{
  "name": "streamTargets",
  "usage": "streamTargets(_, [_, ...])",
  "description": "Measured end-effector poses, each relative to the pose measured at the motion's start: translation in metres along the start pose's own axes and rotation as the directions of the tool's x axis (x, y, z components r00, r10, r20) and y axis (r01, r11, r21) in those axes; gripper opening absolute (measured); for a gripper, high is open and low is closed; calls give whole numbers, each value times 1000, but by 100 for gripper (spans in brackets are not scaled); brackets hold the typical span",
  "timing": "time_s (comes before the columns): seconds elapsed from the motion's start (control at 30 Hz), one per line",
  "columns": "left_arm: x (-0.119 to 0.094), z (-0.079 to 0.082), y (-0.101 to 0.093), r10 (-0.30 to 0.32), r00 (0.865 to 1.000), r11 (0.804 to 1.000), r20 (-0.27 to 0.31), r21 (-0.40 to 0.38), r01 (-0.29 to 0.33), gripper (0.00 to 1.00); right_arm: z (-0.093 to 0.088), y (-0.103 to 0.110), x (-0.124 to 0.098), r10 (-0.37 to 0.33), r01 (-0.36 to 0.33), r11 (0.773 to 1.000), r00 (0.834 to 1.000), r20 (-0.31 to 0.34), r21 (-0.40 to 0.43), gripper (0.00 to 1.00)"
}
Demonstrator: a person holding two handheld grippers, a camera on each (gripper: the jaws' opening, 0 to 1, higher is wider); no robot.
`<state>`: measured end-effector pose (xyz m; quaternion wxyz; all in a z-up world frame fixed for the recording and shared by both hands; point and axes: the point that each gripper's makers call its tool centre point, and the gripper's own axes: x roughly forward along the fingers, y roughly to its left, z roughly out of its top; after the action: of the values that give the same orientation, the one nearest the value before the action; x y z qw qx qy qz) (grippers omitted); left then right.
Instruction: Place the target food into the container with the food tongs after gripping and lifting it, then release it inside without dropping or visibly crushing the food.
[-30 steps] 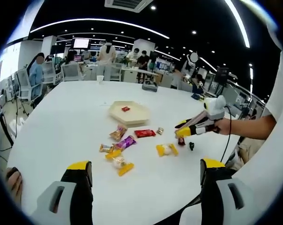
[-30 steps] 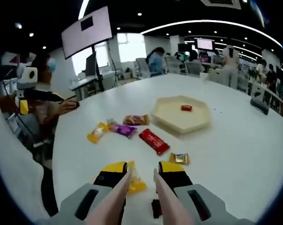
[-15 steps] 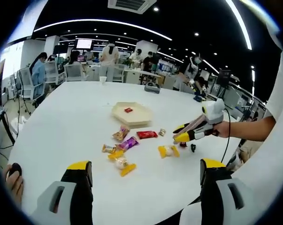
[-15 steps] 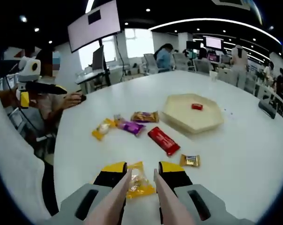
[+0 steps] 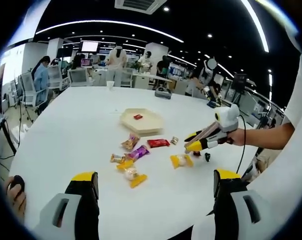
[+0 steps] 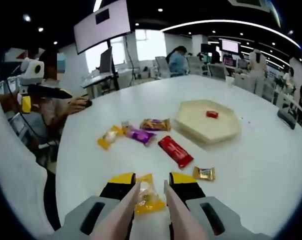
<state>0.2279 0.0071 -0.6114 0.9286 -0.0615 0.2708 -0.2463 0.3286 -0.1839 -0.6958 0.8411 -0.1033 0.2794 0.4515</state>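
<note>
My right gripper is shut on the food tongs. The two tan tong arms run forward, one on each side of a yellow-wrapped snack lying on the white table. I cannot tell whether the tips touch it. From the left gripper view, the same right gripper hangs low over that snack. The beige hexagonal tray sits further out with one red sweet inside. My left gripper is open and holds nothing, well short of the food.
Loose on the table are a red bar, a small gold sweet, a purple packet, a brown packet and another yellow snack. A small dark sweet lies by the tongs. People, chairs and desks stand behind.
The right gripper has moved forward, so the yellow snack now lies between the tong arms rather than at the left one. The left gripper has stayed put and open.
</note>
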Motion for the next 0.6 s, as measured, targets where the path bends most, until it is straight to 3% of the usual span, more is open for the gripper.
streamTargets(0.37, [-7, -5, 7, 28, 1000, 1000, -2, -3, -28, 96, -11, 16, 9, 55, -64, 990, 996, -76, -123, 27])
streamTargets(0.6, [-10, -3, 9, 28, 1000, 1000, 7, -7, -28, 96, -11, 18, 16, 75, -89, 985, 992, -102, -148, 27])
